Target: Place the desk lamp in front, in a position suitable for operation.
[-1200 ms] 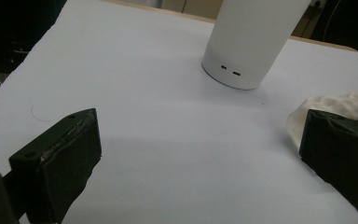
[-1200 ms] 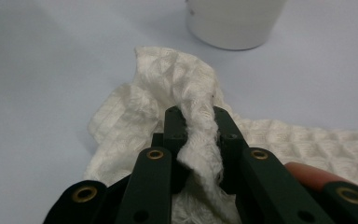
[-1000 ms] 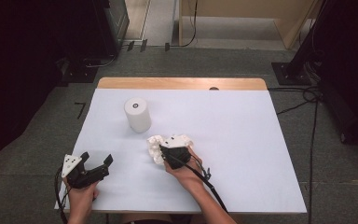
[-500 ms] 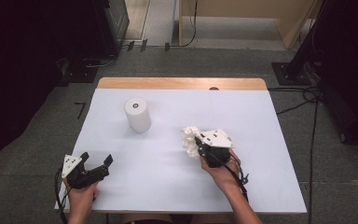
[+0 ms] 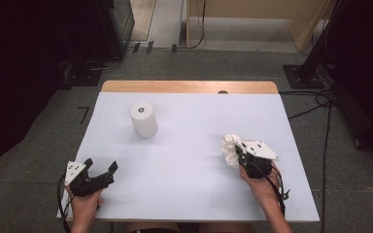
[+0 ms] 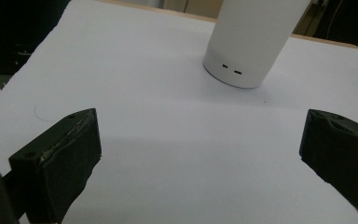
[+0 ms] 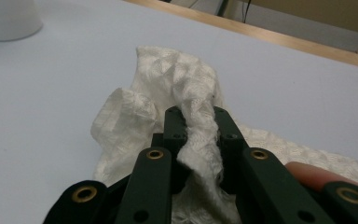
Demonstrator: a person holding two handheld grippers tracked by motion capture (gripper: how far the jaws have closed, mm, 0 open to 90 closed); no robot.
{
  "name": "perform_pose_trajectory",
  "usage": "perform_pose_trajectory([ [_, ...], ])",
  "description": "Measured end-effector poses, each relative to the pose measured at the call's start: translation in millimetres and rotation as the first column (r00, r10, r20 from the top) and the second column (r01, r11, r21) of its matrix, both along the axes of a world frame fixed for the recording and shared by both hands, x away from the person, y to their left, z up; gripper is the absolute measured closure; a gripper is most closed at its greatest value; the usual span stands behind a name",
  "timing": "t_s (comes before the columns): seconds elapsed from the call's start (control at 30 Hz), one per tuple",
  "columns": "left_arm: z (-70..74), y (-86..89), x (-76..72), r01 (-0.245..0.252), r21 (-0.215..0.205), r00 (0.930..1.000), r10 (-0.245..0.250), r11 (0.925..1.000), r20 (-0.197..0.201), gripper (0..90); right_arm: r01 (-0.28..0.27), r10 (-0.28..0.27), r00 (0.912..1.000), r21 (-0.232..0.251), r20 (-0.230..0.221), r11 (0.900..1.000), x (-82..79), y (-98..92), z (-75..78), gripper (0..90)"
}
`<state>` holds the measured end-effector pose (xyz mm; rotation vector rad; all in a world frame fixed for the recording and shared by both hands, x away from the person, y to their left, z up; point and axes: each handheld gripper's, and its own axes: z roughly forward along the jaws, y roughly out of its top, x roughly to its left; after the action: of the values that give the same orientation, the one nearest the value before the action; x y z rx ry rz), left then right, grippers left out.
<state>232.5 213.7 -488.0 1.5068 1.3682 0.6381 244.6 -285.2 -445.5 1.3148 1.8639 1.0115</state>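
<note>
**A:** Two grippers on the table, going left to right. The left gripper sits at the near left corner with its jaws spread wide and nothing between them. It's low over the surface, aimed up and across the table toward the white cylinder standing upright, well apart from it. The hand under it looks parked.

**B:** And the other side?

**A:** The right gripper is clamped tight on a crumpled paper towel, at the right side of the table, near the front. The wad bunches out ahead of the jaws and touches or just skims the surface; can't tell which.

**B:** How's that stuff going to handle?

**A:** My guess: feather-light, soft, no stiffness, so it flops and drags rather than slides. It probably tears if it snags. A pinch through the thick bunched middle, like now, seems the safest hold. The forearm comes in from the bottom edge, gripper pointing forward and slightly left, held low.
</note>
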Motion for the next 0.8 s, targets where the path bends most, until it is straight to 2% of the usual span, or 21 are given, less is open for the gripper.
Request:
perform_pose_trajectory([
  [0.2, 0.1, 1.4, -0.7, -0.006, -0.015, 1.0000, 0.006, 0.9999, 0.001, 0.0, 0.021, -0.021, 0.9994, -0.010, -0.029, 1.000, -1.4, -16.6, -15.1, 77.5],
  [0.23, 0.2, 1.2, -0.8, -0.007, -0.012, 1.0000, 0.007, 0.9999, 0.002, 0.0, 0.026, -0.027, 0.9989, -0.007, -0.038, 1.000, -0.9, -18.7, -17.9, 72.9],
  [0.33, 0.1, 0.2, -1.1, -0.007, 0.003, 1.0000, 0.007, 1.0000, 0.004, 0.0, 0.035, -0.035, 0.9979, 0.004, -0.055, 0.999, -1.0, -22.3, -22.2, 47.6],
  [0.43, 0.2, -0.1, -2.3, -0.026, 0.004, 0.9996, 0.026, 0.9997, 0.014, 0.0, 0.032, -0.031, 0.9984, 0.036, -0.048, 0.999, -6.6, -25.3, -16.0, 35.7],
  [0.57, 0.5, 0.4, -2.1, -0.041, -0.003, 0.9990, 0.041, 0.9991, 0.014, 0.0, 0.042, -0.040, 0.9986, 0.050, -0.034, 0.998, -20.0, -32.8, -8.6, 28.0],
  [0.73, 2.8, -6.1, -2.1, -0.045, 0.059, 0.9987, 0.044, 0.9972, 0.026, 0.0, 0.066, -0.064, 0.9974, 0.079, -0.034, 0.995, -35.7, -53.8, -9.9, 23.6],
  [0.8, 5.4, -5.5, -2.2, -0.056, 0.050, 0.9981, 0.055, 0.9972, 0.027, 0.0, 0.071, -0.067, 0.9967, 0.092, -0.046, 0.993, -41.0, -61.5, -14.3, 22.1],
])
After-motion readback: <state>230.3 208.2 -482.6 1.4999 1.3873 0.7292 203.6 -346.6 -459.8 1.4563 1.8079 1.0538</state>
